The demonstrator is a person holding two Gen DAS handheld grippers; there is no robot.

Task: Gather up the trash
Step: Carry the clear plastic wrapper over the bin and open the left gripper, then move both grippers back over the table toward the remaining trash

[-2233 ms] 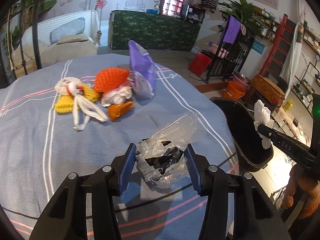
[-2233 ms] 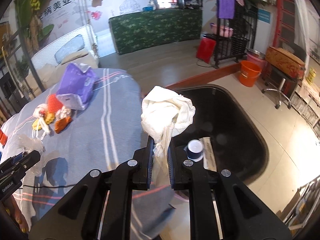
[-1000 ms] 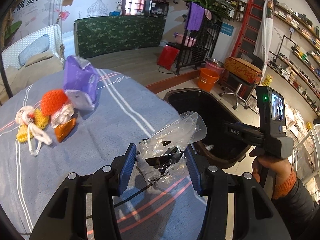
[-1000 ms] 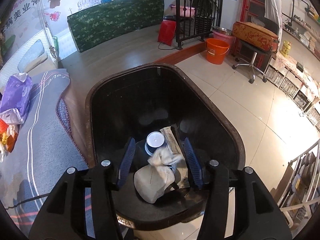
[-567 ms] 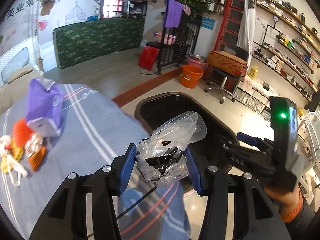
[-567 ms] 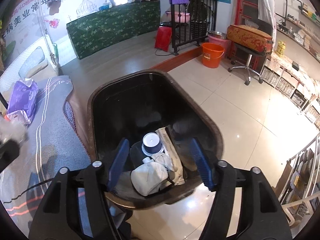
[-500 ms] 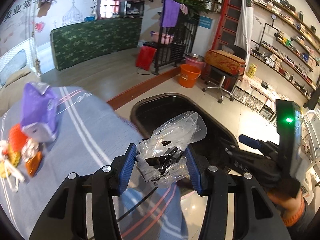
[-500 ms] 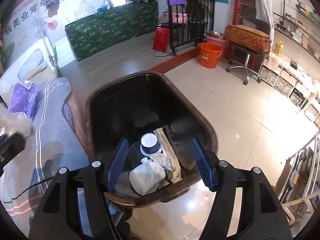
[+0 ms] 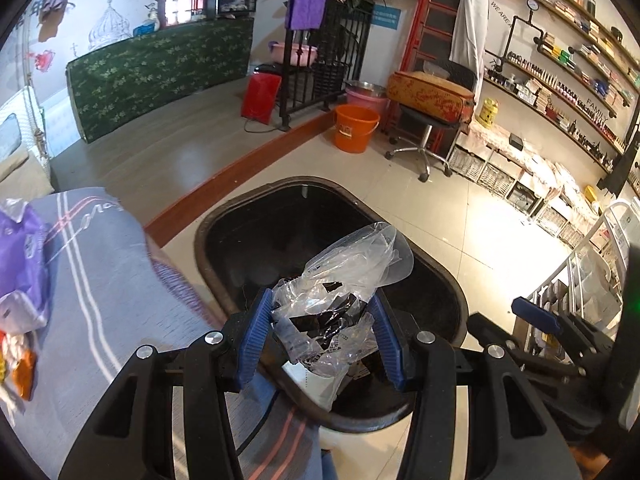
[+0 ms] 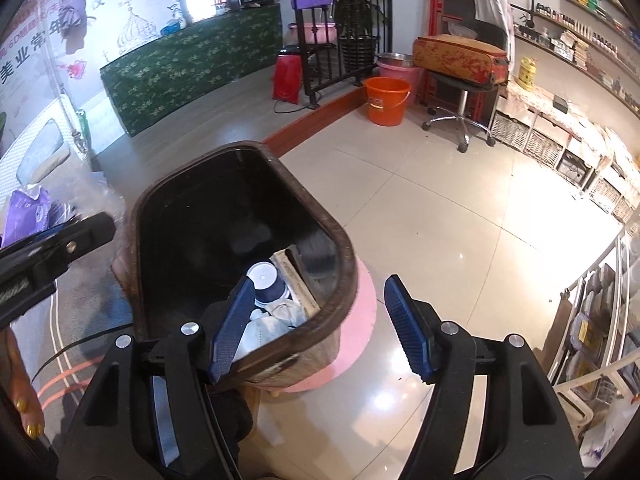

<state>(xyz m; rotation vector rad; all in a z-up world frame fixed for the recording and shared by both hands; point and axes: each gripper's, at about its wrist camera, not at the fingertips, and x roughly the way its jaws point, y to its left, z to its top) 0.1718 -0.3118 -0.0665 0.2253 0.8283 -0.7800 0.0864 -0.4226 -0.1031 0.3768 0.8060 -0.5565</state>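
Observation:
My left gripper is shut on a crumpled clear plastic bag with black scraps inside, held above the near end of the black trash bin. My right gripper is open and empty over the bin's near right rim. Inside the bin lie white crumpled tissue, a white-lidded cup and a flat carton. The left gripper shows at the left of the right wrist view.
The grey striped tablecloth is to the left, with a purple bag and orange wrappers on it. An orange bucket, a wheeled stool and wall shelves stand beyond on the tiled floor.
My right gripper let go of the white tissue into the bin and drew back, open. My left gripper carried the plastic bag from over the table to above the bin.

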